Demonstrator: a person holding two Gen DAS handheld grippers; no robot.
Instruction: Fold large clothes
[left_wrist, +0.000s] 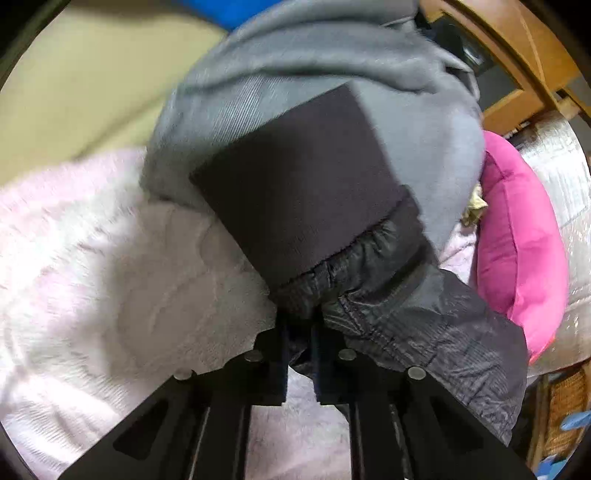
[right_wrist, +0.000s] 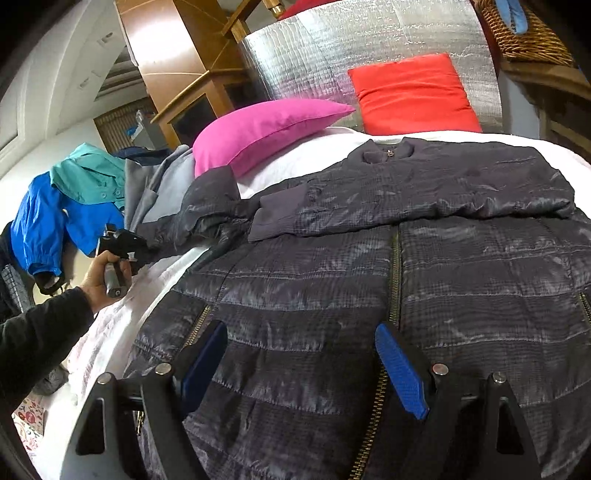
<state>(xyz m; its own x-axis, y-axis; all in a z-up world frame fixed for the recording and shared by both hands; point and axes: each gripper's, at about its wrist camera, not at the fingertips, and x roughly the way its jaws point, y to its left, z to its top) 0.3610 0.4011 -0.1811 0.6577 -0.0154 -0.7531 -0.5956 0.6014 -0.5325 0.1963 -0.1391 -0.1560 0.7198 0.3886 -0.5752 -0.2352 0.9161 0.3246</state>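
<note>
A dark quilted jacket (right_wrist: 369, 295) lies front-up on the bed, its zipper (right_wrist: 395, 266) running up the middle. One sleeve is folded across the chest, with its ribbed cuff (right_wrist: 277, 214) near the centre. The other sleeve (right_wrist: 207, 206) stretches out to the left. My left gripper (left_wrist: 299, 325) is shut on that sleeve (left_wrist: 406, 314) just below its dark ribbed cuff (left_wrist: 295, 192). In the right wrist view the left gripper (right_wrist: 136, 247) shows in a person's hand (right_wrist: 99, 288). My right gripper (right_wrist: 303, 362) hovers open over the jacket's lower front, with nothing between its blue pads (right_wrist: 400, 373).
A pink pillow (right_wrist: 266, 129) and a red pillow (right_wrist: 413, 96) lean on a silver mat (right_wrist: 332, 48) at the bed's head. A grey garment (left_wrist: 295, 74), plus blue and teal clothes (right_wrist: 55, 214), are piled at the left. A fluffy pale blanket (left_wrist: 92, 258) covers the bed. A wicker basket (right_wrist: 528, 33) stands at the back right.
</note>
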